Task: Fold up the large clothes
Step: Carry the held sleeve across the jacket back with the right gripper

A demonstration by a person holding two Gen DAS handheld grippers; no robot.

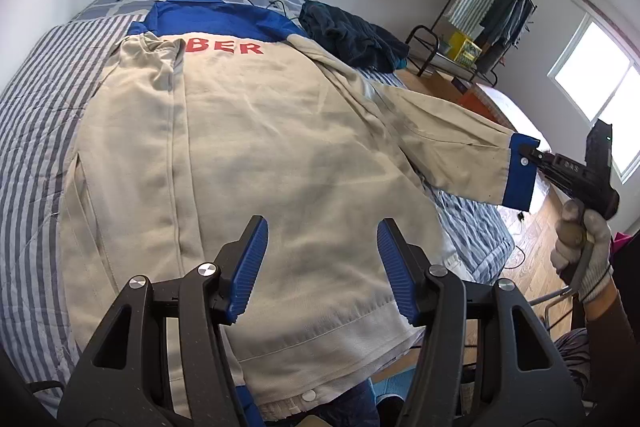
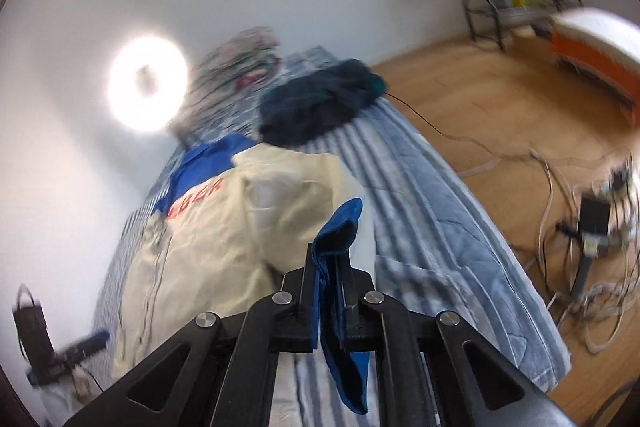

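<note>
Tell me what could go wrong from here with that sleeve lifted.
The right gripper pinches only the blue cuff, so it may slip free. Lifting the sleeve could drag the jacket askew, since the open left gripper holds nothing. The dark clothes touch the shoulder and could snag.

jacket (image 1: 248, 147): beige, blue yoke and cuffs, red lettering. bed cover (image 1: 36, 115): blue-white stripes. left gripper (image 1: 322, 267) pads blue. dark teal garment (image 1: 352, 35).
</note>
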